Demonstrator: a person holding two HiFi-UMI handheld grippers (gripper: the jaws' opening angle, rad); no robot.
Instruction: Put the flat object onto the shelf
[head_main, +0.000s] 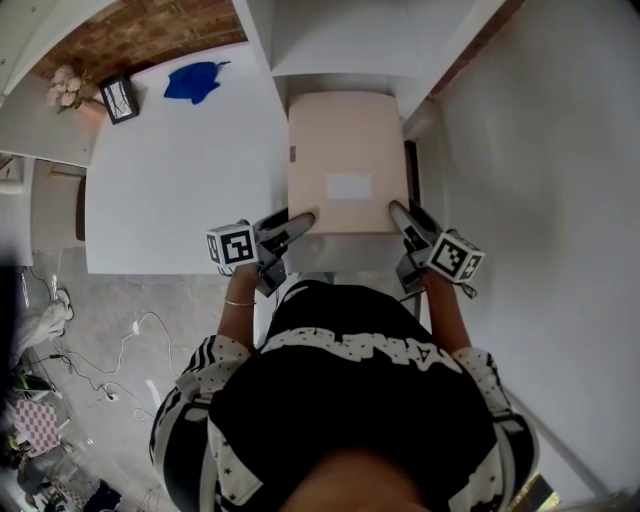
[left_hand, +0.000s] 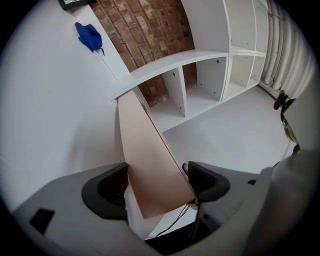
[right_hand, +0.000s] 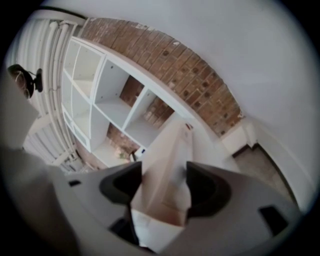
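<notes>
Head view: box (head_main: 347, 150) is held over shelf (head_main: 330, 45).
Label (head_main: 349, 186): white, print unreadable.
Left gripper (head_main: 302, 220): clamped on box corner.
Right gripper (head_main: 398, 210): clamped on box corner.

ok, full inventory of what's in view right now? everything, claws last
flat box: 1, pale pink with a white label, in front of the person, far end toward the shelf unit
shelf unit: 1, white, open compartments, against the brick wall
table: 1, white, left of the box
cloth: 1, blue, far side of the table
framed item: 1, black, table's far left corner
flowers: 1 bunch, pale, left of the framed item
cables: several, white, floor at lower left
left claw: 1, grey, shut on the box's near left corner
right claw: 1, grey, shut on its near right corner
</notes>
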